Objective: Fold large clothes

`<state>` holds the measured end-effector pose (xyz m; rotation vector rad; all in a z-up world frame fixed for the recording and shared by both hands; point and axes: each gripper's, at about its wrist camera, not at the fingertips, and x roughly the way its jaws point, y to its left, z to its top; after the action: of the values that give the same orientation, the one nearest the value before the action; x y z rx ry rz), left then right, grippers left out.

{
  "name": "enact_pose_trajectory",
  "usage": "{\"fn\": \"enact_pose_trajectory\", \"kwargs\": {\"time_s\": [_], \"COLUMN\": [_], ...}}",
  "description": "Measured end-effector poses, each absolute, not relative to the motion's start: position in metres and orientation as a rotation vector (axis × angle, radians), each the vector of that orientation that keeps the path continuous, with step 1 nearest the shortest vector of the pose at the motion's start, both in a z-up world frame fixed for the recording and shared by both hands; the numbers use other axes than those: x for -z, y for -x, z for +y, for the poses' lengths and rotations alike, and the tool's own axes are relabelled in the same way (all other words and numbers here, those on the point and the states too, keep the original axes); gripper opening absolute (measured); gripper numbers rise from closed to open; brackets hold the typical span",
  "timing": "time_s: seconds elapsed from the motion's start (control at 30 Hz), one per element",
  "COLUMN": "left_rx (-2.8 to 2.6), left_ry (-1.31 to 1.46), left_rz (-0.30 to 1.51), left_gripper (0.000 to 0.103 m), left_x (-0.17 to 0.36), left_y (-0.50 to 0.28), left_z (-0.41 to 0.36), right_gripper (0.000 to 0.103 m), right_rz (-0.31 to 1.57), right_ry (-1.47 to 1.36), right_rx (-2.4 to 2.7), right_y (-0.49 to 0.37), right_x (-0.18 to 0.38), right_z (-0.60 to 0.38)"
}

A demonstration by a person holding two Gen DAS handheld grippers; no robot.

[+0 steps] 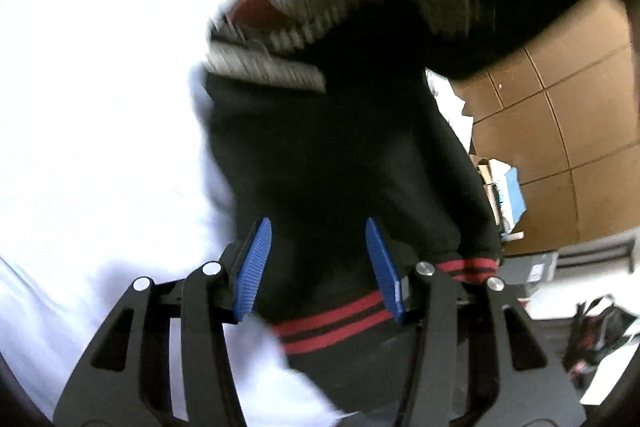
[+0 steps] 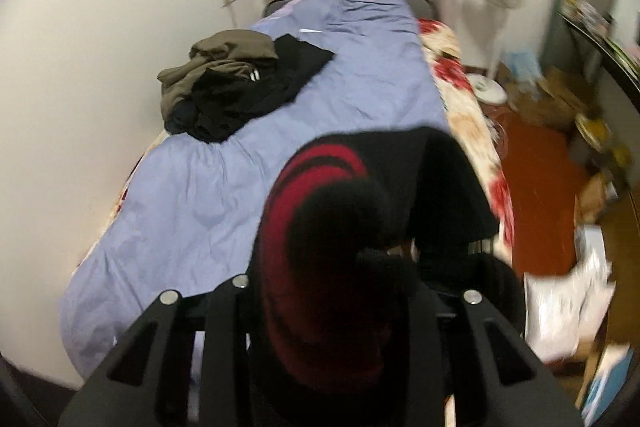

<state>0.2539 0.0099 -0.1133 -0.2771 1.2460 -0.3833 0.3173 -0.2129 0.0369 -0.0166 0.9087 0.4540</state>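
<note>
Left wrist view: the left gripper [image 1: 319, 263] is standing open, pads either side of the black garment [image 1: 340, 163] without pressing it; the red-striped hem [image 1: 332, 323] is lying across at 6 o'clock, cloth running up toward 12. In the right wrist view, the right gripper [image 2: 340, 267] is probably clamping the striped hem [image 2: 316, 167], its pads hidden, above the bed [image 2: 200, 187]; the clothes pile [image 2: 236, 83] is lying at 11 o'clock.

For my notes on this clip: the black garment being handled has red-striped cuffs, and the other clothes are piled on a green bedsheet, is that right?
Not quite. The black garment does have red-striped cuffs, but the pile of other clothes lies on a light blue-lavender bedsheet, not a green one. The right wrist view shows this.
</note>
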Motion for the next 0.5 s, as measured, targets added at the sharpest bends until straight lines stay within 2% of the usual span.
{"fn": "enact_pose_trajectory", "kwargs": {"time_s": [0.17,0.23,0.37,0.5], "left_rx": [0.409,0.452,0.543,0.660], "left_ry": [0.120,0.060,-0.057,-0.118], "left_rz": [1.143,1.103,1.039,1.058], "left_gripper": [0.049,0.049,0.049,0.049], "left_x": [0.064,0.046,0.023,0.038], "left_y": [-0.311,-0.346,-0.411,-0.452], "left_z": [0.035,0.025,-0.026,-0.094], "right_gripper": [0.029,0.022,0.018,0.017], "right_rz": [0.926,0.924,0.976,1.021], "right_ry": [-0.032,-0.054,-0.109,-0.150], "right_rx": [-0.402,-0.398,-0.401,-0.364], "right_y": [-0.241,-0.217,-0.185,-0.175], "right_x": [0.004,0.015,0.047,0.083], "right_z": [-0.209,-0.204,-0.193,-0.205]}}
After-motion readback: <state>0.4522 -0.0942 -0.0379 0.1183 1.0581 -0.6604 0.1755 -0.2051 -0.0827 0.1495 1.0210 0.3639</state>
